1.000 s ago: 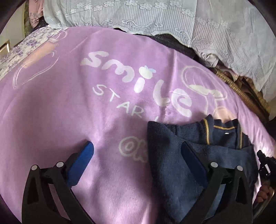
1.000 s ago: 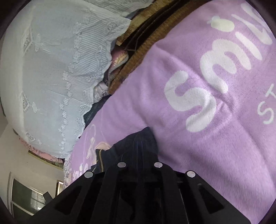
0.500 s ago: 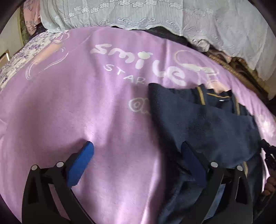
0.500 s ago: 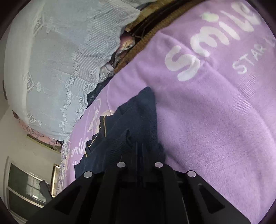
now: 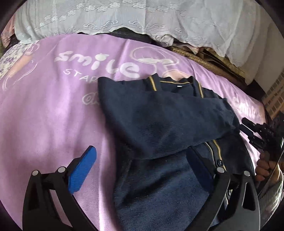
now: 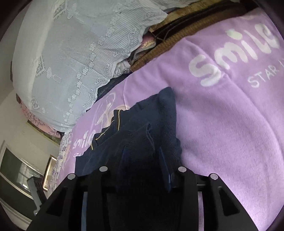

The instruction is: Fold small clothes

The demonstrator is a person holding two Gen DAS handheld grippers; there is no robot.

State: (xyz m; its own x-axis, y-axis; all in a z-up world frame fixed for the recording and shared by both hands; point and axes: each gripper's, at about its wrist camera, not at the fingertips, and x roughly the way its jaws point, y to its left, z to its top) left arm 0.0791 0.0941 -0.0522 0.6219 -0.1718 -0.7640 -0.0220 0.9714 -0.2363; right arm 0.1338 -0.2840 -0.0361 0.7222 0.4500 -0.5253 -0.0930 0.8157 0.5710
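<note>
Nearest the left wrist camera, the left gripper (image 5: 140, 167) hangs spread wide and empty, one blue pad (image 5: 82, 169) over the purple blanket (image 5: 44, 115) at 8 o'clock, the other over the navy cardigan (image 5: 159, 120). The cardigan lies partly folded from centre toward 5 o'clock. At 3 o'clock the right gripper (image 6: 142, 158) has cloth bunched between its tongs, which look partly parted, so I cannot tell if it pinches. A loose grip could let the flap slide off. Lace fabric (image 5: 142, 16) lies at 12 o'clock.
</note>
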